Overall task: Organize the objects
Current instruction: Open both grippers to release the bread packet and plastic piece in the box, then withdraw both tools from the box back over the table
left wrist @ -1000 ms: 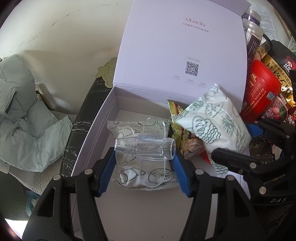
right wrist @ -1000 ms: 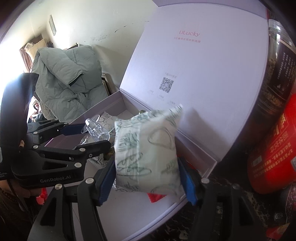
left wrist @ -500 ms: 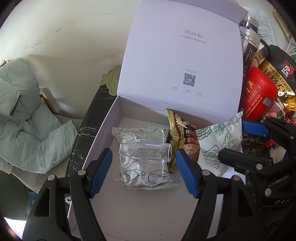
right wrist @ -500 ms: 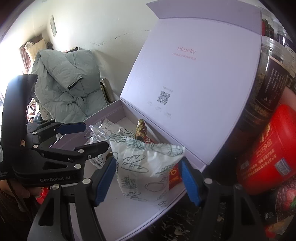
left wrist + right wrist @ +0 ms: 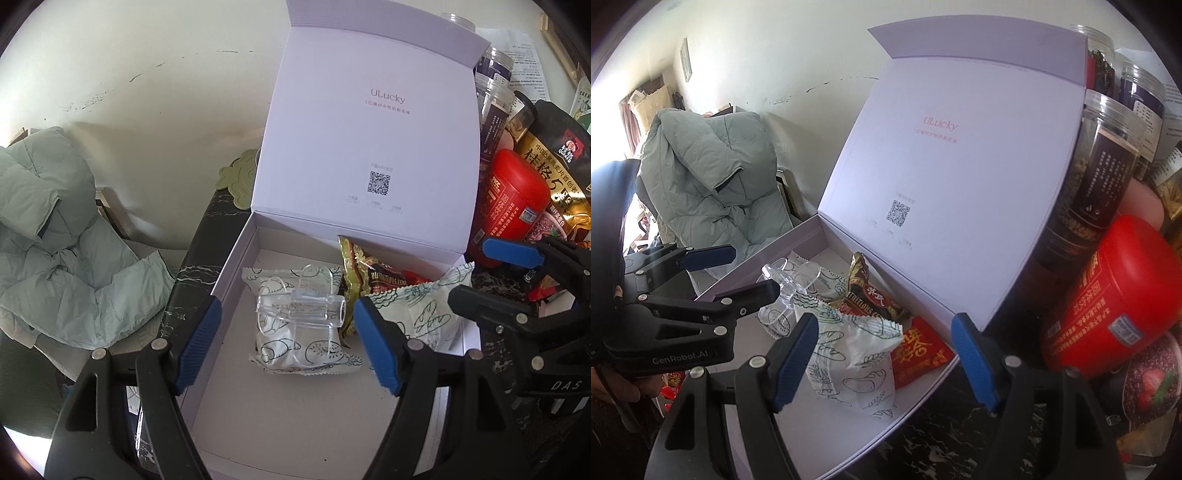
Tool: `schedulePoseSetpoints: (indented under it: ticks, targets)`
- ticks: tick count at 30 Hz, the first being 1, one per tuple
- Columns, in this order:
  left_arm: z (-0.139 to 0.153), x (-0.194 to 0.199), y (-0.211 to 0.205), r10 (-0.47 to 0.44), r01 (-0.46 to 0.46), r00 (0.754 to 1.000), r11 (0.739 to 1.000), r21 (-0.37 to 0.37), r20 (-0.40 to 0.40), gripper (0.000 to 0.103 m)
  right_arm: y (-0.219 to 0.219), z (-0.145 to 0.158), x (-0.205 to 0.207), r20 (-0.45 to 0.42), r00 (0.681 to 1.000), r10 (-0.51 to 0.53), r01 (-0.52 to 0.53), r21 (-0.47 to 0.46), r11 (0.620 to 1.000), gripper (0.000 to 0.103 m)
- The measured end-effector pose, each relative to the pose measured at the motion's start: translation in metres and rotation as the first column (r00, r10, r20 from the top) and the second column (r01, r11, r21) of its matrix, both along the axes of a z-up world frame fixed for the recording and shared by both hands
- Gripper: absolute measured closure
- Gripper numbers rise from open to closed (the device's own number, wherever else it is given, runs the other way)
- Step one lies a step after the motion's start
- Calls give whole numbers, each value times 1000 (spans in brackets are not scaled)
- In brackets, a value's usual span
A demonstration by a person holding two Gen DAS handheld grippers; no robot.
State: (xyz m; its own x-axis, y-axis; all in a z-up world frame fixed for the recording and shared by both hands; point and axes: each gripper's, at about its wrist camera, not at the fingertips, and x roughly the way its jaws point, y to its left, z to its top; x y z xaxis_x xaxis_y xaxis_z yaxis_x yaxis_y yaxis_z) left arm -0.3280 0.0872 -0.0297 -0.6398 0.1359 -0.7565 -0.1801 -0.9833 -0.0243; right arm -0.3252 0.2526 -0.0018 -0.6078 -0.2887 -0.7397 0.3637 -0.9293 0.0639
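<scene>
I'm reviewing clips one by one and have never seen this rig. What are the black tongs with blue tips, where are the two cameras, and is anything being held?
No robot here: a person carries two handheld grippers, each with a fisheye camera looking along its fingers. One picture comes from the left gripper, the other from the right gripper. Both hang over an open white box on a dark table. In the box lie a clear plastic piece on a snack pack, a second snack pack and other wrappers. Red tin and jars stand beside it. Both grippers' jaws are opening; nothing is held.
</scene>
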Motion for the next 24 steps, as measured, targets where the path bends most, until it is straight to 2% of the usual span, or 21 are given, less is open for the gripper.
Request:
schedulePoseSetpoints:
  ticks: [7, 13, 19, 24]
  targets:
    - [21, 20, -1, 20, -21, 999, 1000, -18, -39, 29, 2, 15, 17, -32, 999, -32, 32, 3, 999, 28]
    - [33, 48, -7, 50, -51, 995, 999, -10, -80, 24, 4, 23, 38, -42, 998, -37, 36, -21, 999, 28]
    - [39, 79, -20, 97, -95, 992, 995, 26, -86, 24, -4, 28, 60, -50, 999, -7, 5, -30, 1000, 28]
    - [47, 99, -28, 116, -114, 989, 993, 23, -93, 24, -11, 39, 83, -76, 997, 17, -21, -51, 998, 28]
